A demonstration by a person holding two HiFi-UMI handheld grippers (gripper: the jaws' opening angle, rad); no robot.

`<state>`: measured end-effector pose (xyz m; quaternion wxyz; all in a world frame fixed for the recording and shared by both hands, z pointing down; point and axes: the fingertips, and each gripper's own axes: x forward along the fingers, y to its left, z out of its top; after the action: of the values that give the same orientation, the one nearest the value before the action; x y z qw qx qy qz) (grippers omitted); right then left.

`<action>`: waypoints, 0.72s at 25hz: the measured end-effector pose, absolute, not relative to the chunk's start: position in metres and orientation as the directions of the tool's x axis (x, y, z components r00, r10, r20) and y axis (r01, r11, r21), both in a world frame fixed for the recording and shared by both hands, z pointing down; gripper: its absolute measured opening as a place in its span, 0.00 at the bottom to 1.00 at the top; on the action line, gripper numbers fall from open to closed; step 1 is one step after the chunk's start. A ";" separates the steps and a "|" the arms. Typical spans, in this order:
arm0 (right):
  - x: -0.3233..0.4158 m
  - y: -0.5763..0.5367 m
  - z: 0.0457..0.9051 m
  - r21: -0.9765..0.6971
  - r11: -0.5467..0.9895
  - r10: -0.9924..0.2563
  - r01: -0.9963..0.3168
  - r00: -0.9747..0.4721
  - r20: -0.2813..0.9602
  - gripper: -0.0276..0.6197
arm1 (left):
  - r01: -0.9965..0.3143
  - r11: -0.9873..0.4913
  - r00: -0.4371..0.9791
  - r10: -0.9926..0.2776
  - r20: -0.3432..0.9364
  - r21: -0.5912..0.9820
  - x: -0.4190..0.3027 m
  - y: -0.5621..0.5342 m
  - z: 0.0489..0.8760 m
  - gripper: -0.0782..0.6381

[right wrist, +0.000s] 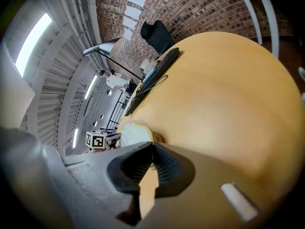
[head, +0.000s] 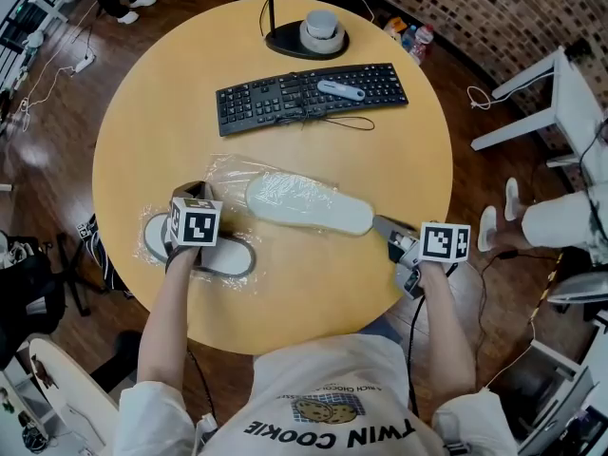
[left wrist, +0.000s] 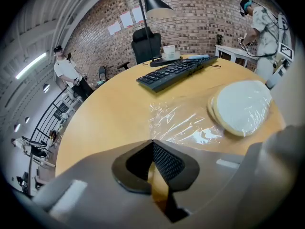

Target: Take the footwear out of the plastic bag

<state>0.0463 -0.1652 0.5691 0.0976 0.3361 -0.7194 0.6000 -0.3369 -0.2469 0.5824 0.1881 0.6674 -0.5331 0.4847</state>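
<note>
Table (head: pixel 380 141): round, light wood, with a black keyboard (head: pixel 309 93) and a lamp base (head: pixel 285 38) on its far side.
Plastic bag (head: pixel 228 174): clear and crinkled, lying flat on the table's left half, between the keyboard and the person.
Pale slipper (head: pixel 309 202): sole up, lying across the middle of the table; its left end is under the plastic, its right end is bare.
Second slipper (head: pixel 223 255): white with a grey rim, flat on the table at the near left, on a piece of plastic.
Left gripper (head: pixel 193 198): over the second slipper, pointing steeply down; its jaws are together with nothing visible between them.
Right gripper (head: pixel 380 224): near the table's right edge, with its tips at the pale slipper's bare end; its jaws are together, and I cannot tell whether they pinch the slipper's edge.
</note>
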 end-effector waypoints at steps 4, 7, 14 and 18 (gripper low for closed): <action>0.069 -0.159 0.569 -0.792 0.036 -0.387 -0.609 -0.739 0.551 0.05 | -0.893 -0.360 -0.043 -0.530 0.847 -0.270 -0.338 -0.247 0.583 0.11; 0.084 -0.154 0.568 -0.794 0.014 -0.399 -0.608 -0.731 0.553 0.05 | -0.892 -0.362 -0.044 -0.530 0.847 -0.272 -0.337 -0.248 0.583 0.11; 0.113 -0.141 0.567 -0.783 0.014 -0.404 -0.622 -0.719 0.565 0.05 | -0.893 -0.355 -0.053 -0.528 0.847 -0.277 -0.336 -0.246 0.583 0.11; 0.126 -0.136 0.568 -0.777 0.003 -0.412 -0.630 -0.708 0.573 0.05 | -0.892 -0.354 -0.059 -0.528 0.847 -0.282 -0.336 -0.247 0.583 0.11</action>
<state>0.1262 -0.1357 0.5676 0.0905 0.3711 -0.7022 0.6008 -0.3355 -0.2465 0.5825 0.1853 0.6605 -0.5374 0.4905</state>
